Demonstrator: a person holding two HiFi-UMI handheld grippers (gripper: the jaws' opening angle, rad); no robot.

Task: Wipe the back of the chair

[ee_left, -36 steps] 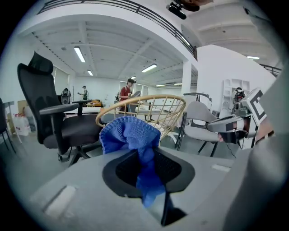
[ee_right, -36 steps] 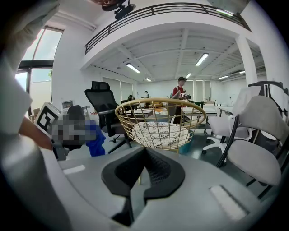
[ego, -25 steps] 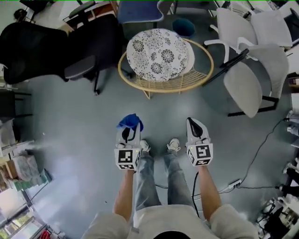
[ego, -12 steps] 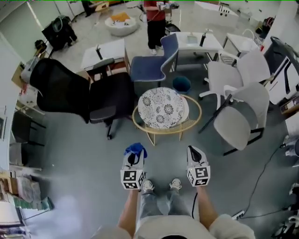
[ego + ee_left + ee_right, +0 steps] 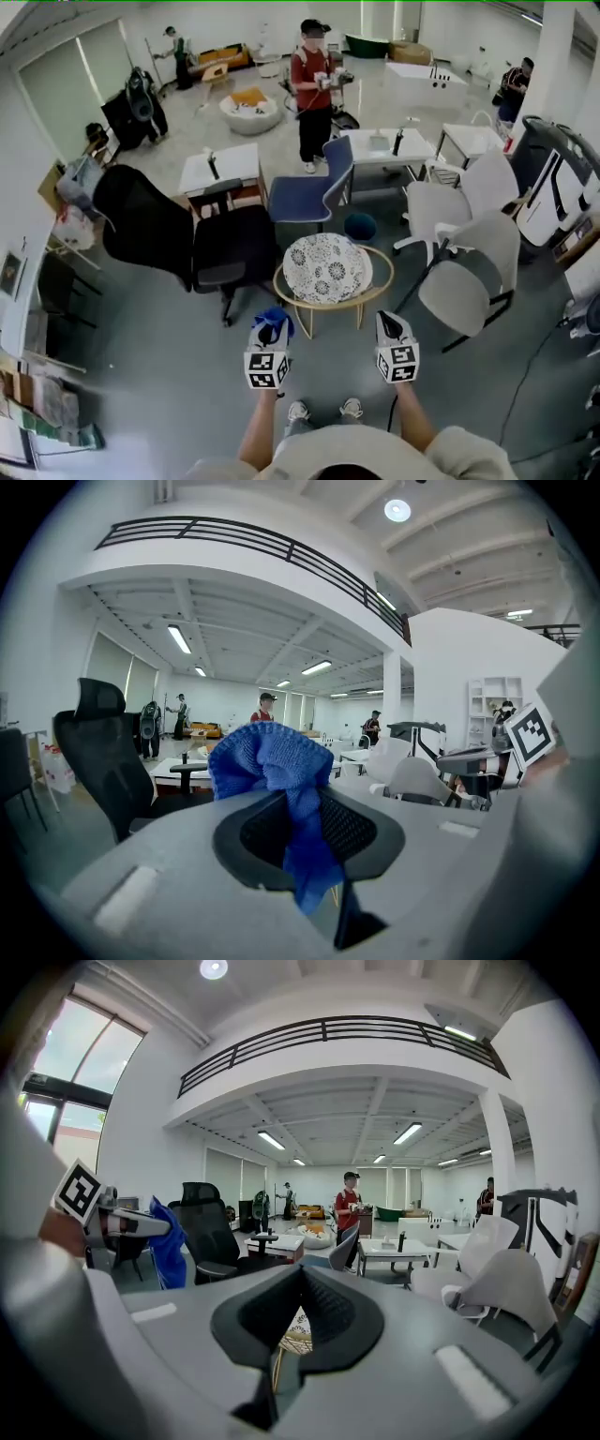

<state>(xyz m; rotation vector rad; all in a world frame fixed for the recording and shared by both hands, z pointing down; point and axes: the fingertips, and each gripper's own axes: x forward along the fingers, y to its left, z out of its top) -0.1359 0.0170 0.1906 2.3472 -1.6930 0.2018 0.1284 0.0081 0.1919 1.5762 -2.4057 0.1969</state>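
My left gripper (image 5: 270, 330) is shut on a blue cloth (image 5: 274, 321), which bunches up above the jaws in the left gripper view (image 5: 279, 766). My right gripper (image 5: 390, 323) is shut and holds nothing. Both hang side by side in front of me, short of a round rattan chair (image 5: 375, 295) with a patterned cushion. A black office chair (image 5: 141, 225) with a tall back stands to the left, well beyond both grippers. In the right gripper view the black chair (image 5: 208, 1232) shows behind the cloth (image 5: 169, 1246).
A blue chair (image 5: 319, 197) stands behind the rattan one, with white tables further back. Two white chairs (image 5: 464, 281) stand at the right. A person in red (image 5: 312, 80) stands far off. Shelves and clutter line the left wall (image 5: 37, 394).
The head view has tilted up from the floor to the room. Both grippers stay side by side in front of me, and the cloth stays in the left one.
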